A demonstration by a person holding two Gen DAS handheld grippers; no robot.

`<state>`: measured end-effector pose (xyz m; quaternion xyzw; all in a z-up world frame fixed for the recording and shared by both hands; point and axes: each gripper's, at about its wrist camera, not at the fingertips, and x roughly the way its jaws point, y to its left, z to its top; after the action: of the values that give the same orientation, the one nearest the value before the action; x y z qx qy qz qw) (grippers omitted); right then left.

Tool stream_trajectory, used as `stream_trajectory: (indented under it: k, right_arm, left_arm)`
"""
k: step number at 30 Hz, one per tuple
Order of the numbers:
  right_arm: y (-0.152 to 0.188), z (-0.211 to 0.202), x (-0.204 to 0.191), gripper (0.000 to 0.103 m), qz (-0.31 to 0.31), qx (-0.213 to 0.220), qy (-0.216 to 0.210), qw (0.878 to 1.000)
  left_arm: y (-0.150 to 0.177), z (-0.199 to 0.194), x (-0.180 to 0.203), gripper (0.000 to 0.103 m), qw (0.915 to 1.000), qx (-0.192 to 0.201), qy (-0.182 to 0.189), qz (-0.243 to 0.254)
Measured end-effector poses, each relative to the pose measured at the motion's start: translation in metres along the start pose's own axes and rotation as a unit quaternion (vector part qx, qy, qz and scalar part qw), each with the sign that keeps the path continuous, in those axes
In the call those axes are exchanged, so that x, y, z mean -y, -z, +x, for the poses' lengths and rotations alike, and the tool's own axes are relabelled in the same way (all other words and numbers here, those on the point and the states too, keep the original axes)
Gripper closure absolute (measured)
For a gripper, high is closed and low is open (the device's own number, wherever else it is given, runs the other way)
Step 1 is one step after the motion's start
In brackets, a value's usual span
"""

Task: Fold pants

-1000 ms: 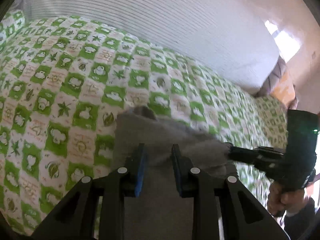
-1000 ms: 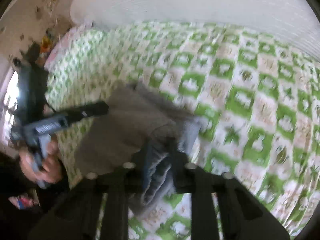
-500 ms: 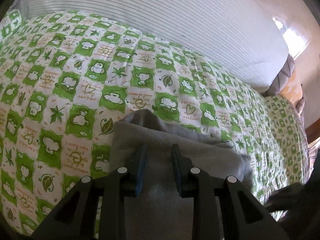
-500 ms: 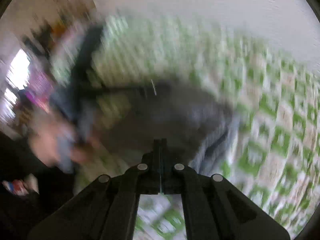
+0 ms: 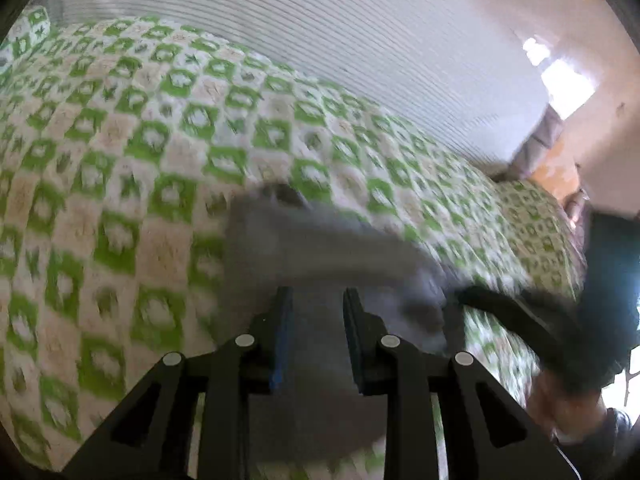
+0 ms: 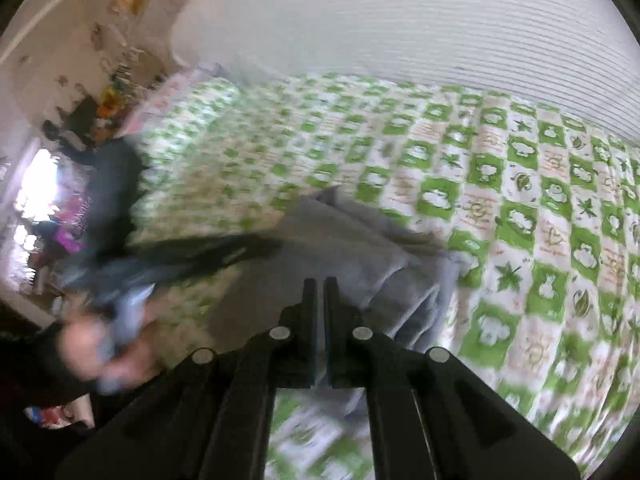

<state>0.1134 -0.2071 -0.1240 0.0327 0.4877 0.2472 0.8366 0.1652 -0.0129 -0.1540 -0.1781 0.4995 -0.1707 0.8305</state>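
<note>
The grey pants (image 5: 320, 248) lie folded in a compact bundle on the green-and-white checked bedspread (image 5: 120, 140); they also show in the right wrist view (image 6: 352, 248). My left gripper (image 5: 318, 300) is open, its blue-padded fingers above the near part of the pants with nothing between them. My right gripper (image 6: 320, 286) is shut and empty, just above the pants. The right gripper's black fingers show blurred in the left wrist view (image 5: 504, 304) at the bundle's right end. The left gripper's fingers show blurred in the right wrist view (image 6: 224, 252).
A white striped wall or headboard (image 5: 360, 40) rises behind the bed. A pillow (image 5: 536, 140) lies at the bed's far right end. A cluttered room corner with a bright window (image 6: 40, 184) is at the left of the right wrist view.
My right gripper let go of the thick fold of pants it held a second ago and closed empty. Both hands are moving fast; the views are blurred. The left gripper stays open.
</note>
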Motion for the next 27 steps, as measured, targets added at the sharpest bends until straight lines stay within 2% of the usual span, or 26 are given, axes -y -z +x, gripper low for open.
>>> stream_trajectory:
  k: [1, 3, 4, 7, 8, 10, 12, 13, 15, 16, 18, 19, 24, 26, 27]
  right_arm:
    - [0.004, 0.012, 0.01, 0.099, 0.01, -0.02, 0.02, 1.0]
    - [0.009, 0.022, 0.029, 0.103, 0.052, -0.011, -0.01, 0.999]
    - [0.009, 0.021, 0.032, 0.103, 0.058, -0.01, -0.016, 0.998]
    - [0.007, 0.011, 0.023, 0.102, 0.055, 0.007, -0.023, 0.998]
    - [0.011, -0.002, 0.018, 0.097, 0.054, 0.017, -0.028, 0.998]
    - [0.015, -0.017, 0.003, 0.097, 0.037, 0.034, -0.055, 0.997]
    - [0.026, -0.032, -0.016, 0.097, 0.001, 0.048, -0.062, 0.997]
    - [0.033, -0.029, -0.025, 0.096, -0.015, 0.037, -0.051, 0.998]
    - [0.049, -0.004, -0.028, 0.095, -0.022, -0.034, -0.01, 0.999]
    - [0.058, 0.0, -0.02, 0.095, -0.012, -0.043, -0.02, 0.999]
    - [0.061, -0.011, -0.008, 0.095, 0.022, -0.023, -0.036, 0.999]
    - [0.061, -0.019, -0.005, 0.095, 0.031, -0.021, -0.024, 0.999]
    - [0.055, -0.047, -0.021, 0.095, 0.013, 0.024, -0.035, 0.999]
    - [0.048, -0.045, -0.029, 0.094, 0.013, 0.035, -0.044, 0.998]
    - [0.046, -0.039, -0.031, 0.089, 0.017, 0.031, -0.049, 0.998]
  left_arm:
    - [0.008, -0.003, 0.002, 0.078, 0.9999, -0.005, 0.011, 0.003]
    - [0.026, 0.001, 0.01, 0.078, 0.9992, -0.025, 0.021, 0.023]
    - [0.033, 0.007, 0.012, 0.078, 0.9988, -0.034, 0.013, 0.034]
    - [0.044, 0.009, 0.016, 0.078, 0.9981, -0.028, -0.006, 0.055]
    - [0.044, 0.005, 0.017, 0.078, 0.9981, -0.029, -0.003, 0.055]
    - [0.043, -0.009, 0.013, 0.078, 0.9988, -0.021, 0.011, 0.042]
    - [0.044, -0.017, 0.009, 0.078, 0.9994, -0.014, 0.003, 0.031]
    - [0.045, -0.015, 0.008, 0.078, 0.9993, -0.019, 0.0, 0.031]
    - [0.051, -0.013, 0.003, 0.078, 0.999, -0.03, 0.001, 0.033]
    - [0.052, -0.013, 0.001, 0.078, 0.9989, -0.034, 0.006, 0.031]
    - [0.051, -0.021, 0.001, 0.078, 0.9989, -0.033, 0.008, 0.031]
    - [0.05, -0.027, 0.001, 0.078, 0.9991, -0.025, -0.005, 0.035]
    - [0.039, -0.05, -0.008, 0.078, 0.9995, 0.007, -0.016, 0.027]
    - [0.041, -0.045, -0.01, 0.078, 0.9997, -0.004, -0.013, 0.021]
    - [0.045, -0.036, -0.01, 0.078, 0.9996, -0.025, -0.001, 0.017]
